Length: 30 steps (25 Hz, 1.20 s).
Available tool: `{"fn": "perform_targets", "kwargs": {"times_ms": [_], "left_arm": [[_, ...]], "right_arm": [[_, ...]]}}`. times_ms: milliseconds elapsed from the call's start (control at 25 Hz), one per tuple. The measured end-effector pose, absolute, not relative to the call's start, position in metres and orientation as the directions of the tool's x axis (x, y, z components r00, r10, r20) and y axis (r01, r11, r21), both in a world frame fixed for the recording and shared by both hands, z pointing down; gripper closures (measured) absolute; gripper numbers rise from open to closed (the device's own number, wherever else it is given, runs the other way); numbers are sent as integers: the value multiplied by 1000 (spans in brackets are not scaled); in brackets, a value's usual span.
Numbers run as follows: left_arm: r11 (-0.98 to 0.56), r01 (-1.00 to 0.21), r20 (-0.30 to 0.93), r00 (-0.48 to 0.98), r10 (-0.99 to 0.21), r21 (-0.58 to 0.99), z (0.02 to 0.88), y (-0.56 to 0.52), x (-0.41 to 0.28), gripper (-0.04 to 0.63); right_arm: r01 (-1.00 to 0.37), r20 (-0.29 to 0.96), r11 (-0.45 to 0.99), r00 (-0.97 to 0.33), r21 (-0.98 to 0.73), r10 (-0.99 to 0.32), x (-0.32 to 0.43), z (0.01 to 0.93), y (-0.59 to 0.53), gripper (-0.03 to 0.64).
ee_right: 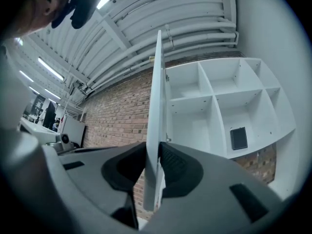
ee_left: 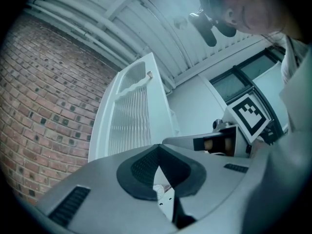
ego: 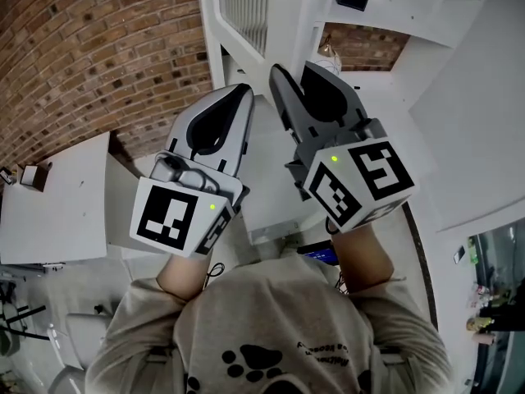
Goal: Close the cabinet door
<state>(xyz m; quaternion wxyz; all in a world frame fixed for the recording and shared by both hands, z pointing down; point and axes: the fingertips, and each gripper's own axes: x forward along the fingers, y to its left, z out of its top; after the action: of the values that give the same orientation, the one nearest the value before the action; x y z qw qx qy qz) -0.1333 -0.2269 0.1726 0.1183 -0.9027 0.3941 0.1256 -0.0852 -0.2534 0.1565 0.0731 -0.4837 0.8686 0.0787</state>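
The white cabinet door [ee_right: 158, 82] stands open, edge-on in the right gripper view, in front of the white shelf cabinet [ee_right: 219, 106]. My right gripper [ee_right: 153, 152] is shut on the door's free edge, with a pad against each face. In the head view the right gripper [ego: 299, 76] reaches up to the door [ego: 242, 6]. My left gripper [ego: 244, 89] sits just to its left, shut with nothing in it. The left gripper view shows its tips [ee_left: 157, 149] touching, with the door's ribbed panel [ee_left: 129, 116] and small knob [ee_left: 148, 74] beyond.
A brick wall [ego: 82, 48] runs behind and left of the cabinet. A black box [ee_right: 238, 138] lies in a lower cabinet compartment. A white table [ego: 57, 203] with a small carton [ego: 33, 175] stands at the left. White pipes [ee_right: 195, 13] run overhead.
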Motion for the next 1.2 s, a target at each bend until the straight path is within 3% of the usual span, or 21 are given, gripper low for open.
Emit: {"fn": "perform_targets", "kwargs": {"times_ms": [560,1200], "left_arm": [[-652,-746,-327,655,-681,-136,164,-283,-75,588],[-560,-814,-303,578,-758,-155,172,-352,-15,588]], "right_arm": [[-808,-197,588,-584,47,-787,-11,154,-302,531],[-633,-189,774,-759,-7,-623,58,157,-391,518]]}}
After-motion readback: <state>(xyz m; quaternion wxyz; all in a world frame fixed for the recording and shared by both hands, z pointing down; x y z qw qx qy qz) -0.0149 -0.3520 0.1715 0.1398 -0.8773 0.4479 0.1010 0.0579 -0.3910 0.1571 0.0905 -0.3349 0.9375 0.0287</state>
